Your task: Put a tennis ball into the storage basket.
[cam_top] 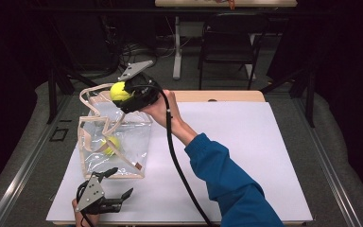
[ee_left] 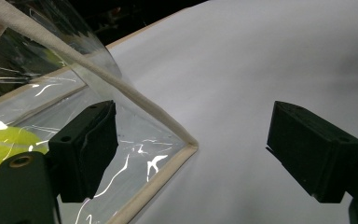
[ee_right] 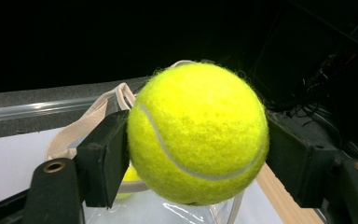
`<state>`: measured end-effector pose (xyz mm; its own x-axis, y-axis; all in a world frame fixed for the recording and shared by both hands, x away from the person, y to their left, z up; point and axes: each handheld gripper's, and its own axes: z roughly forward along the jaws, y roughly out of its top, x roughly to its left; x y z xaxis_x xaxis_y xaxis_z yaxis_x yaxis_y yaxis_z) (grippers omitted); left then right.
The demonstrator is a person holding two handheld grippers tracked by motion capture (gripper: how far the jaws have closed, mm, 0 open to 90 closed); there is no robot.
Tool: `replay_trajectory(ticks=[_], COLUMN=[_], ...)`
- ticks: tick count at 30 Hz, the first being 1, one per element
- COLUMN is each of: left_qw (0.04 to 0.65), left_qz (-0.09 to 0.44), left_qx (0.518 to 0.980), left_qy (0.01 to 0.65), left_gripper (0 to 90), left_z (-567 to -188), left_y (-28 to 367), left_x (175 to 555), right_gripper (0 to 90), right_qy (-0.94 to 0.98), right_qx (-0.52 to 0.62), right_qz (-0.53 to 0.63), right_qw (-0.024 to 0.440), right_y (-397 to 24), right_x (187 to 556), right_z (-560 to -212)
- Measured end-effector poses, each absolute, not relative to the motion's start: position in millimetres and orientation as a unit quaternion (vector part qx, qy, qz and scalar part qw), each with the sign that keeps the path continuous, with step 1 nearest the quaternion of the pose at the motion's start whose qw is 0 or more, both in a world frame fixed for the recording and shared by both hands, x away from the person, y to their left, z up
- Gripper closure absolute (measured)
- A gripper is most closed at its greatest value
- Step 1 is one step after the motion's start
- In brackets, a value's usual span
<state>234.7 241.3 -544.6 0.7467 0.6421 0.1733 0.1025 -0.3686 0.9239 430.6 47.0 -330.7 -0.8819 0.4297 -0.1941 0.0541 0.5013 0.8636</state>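
Right gripper [cam_top: 123,94]: fingers clamped on a fuzzy yellow tennis ball [ee_right: 198,133], one pad pressed to each side of it; the hand holds it above the open top of the bag, at its far side.
Held ball, high view: ball [cam_top: 119,91] sits level with the bag's upper rim and looped straps.
Bag: clear plastic tote bag with beige fabric trim [cam_top: 123,137], standing on the counter's left half, mouth upward, straps slack and folded over.
Bag contents: a second yellow tennis ball [cam_top: 111,144] lies inside, low against the near wall; it shows through the plastic in the left gripper view [ee_left: 4,149].
Left gripper [cam_top: 116,184]: fingers spread wide, nothing between them; it rests low at the near left edge, just beside the bag's near bottom corner [ee_left: 189,145].
Left finger detail: one finger [ee_left: 86,147] lies against the bag's clear wall; whether it presses cannot be told.
Counter: white sheet-covered counter [cam_top: 246,151], bare to the right of the bag.
Person: blue sleeve [cam_top: 227,179] reaches in from the bottom right.
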Motion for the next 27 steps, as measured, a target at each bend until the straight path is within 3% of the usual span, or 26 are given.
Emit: replay_trajectory(ticks=[27], left_qw=[0.51], left_qz=[0.265], left_qx=[0.783], left_qy=[0.237], left_gripper=[16.0], left_z=[-544.5], left_y=[241.5], left_x=[234.3], right_gripper=[26.1], right_qy=[0.85], right_qx=[0.142], right_qz=[0.471], right_qw=[0.189], right_y=[64.7], right_x=[432.7], right_z=[-341.8])
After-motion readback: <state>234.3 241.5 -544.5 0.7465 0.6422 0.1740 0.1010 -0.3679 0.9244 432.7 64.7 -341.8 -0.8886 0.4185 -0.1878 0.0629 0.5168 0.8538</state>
